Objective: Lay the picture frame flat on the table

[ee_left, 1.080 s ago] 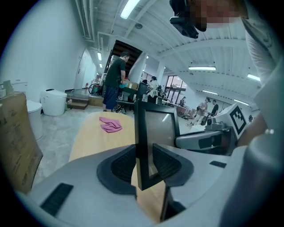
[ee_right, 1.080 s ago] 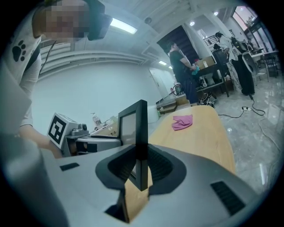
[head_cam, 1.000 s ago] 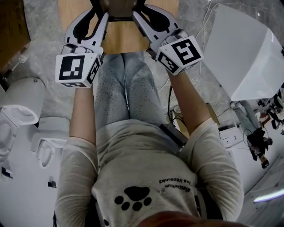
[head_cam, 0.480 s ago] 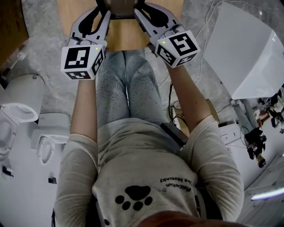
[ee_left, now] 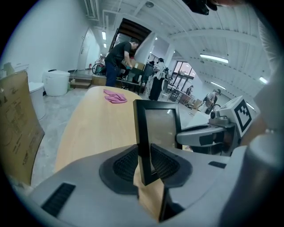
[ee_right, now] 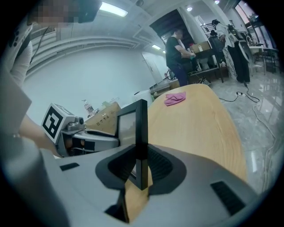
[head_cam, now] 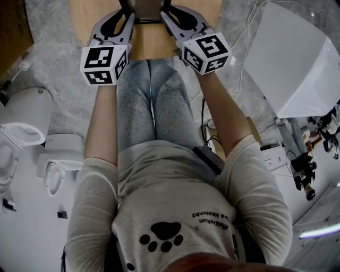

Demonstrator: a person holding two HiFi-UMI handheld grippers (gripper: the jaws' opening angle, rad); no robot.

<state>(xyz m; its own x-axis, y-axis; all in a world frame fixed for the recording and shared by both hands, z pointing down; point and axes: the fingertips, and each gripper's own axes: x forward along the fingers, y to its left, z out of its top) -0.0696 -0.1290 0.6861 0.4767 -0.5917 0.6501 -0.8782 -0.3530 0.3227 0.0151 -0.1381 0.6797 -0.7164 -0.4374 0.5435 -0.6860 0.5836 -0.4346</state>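
A black picture frame (ee_left: 156, 126) with a glass front stands upright over the pale wooden table (ee_left: 97, 128). My left gripper (ee_left: 144, 162) grips the frame's left side rail; its jaws have just been closing, and both pads touch the rail. On the opposite rail of the frame (ee_right: 133, 122), my right gripper (ee_right: 141, 166) is shut. In the head view only the frame's near edge (head_cam: 146, 20) shows at the top, between the left gripper (head_cam: 126, 11) and the right gripper (head_cam: 166, 11). Whether the frame's bottom touches the table is hidden.
A pink cloth (ee_left: 115, 96) lies at the table's far end. A cardboard box (ee_left: 15, 124) stands left of the table. People work at benches in the back. A large white box (head_cam: 292, 64), cables (head_cam: 212, 125) and white bins (head_cam: 24, 125) flank the seated person.
Both grippers, with the frame between them, have moved toward the top of the head view, out over the table. The marker cubes look smaller and lower.
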